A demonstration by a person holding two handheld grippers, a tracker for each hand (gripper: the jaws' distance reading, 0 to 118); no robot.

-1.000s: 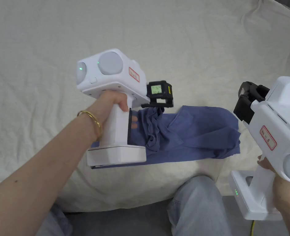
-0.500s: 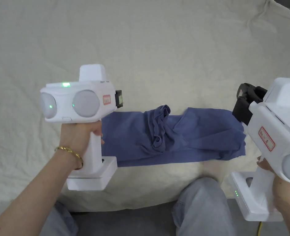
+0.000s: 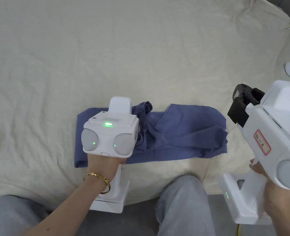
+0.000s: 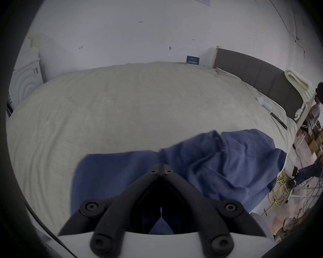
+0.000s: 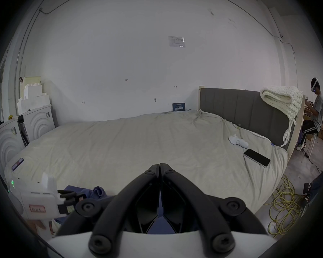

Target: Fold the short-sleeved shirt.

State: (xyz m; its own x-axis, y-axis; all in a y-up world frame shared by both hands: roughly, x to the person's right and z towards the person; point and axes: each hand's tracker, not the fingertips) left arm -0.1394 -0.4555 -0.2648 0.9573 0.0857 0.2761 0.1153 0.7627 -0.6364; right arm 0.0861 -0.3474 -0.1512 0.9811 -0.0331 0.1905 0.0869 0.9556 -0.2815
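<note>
Lying along the near edge of the bed (image 3: pixel 49 61) is the blue short-sleeved shirt (image 3: pixel 187 129), already folded into a long band, flat at its left end and bunching up into a rumpled ridge near its middle. The cream bedsheet under it is showing soft wrinkles all over.

The left gripper (image 4: pixel 161 169) is hovering right above the left part of the shirt, and in the left gripper view its jaws are sitting closed tip to tip with no cloth between them; blue fabric is spreading out beneath and beyond them. In the head view the left hand (image 3: pixel 103 161) is wrapping the white handle from below, a gold bangle (image 3: pixel 98 179) circling the wrist.

The right gripper (image 5: pixel 159 166) is holding off past the shirt's right end, near the bed's near right corner. Its jaws are also pressed together and empty, pointing out across the bare sheet, while the right hand (image 3: pixel 276 196) is gripping the handle low down in the head view.

Farther up the bed, toward the grey headboard (image 5: pixel 241 105), a dark phone (image 5: pixel 257 157) and a small white device (image 5: pixel 238 141) are lying on the sheet, well apart from the shirt. A chunky cream knitted blanket (image 5: pixel 282 98) is draping over the headboard's end, and yellow cable (image 5: pixel 283 206) is coiling on the floor beside the bed.
</note>
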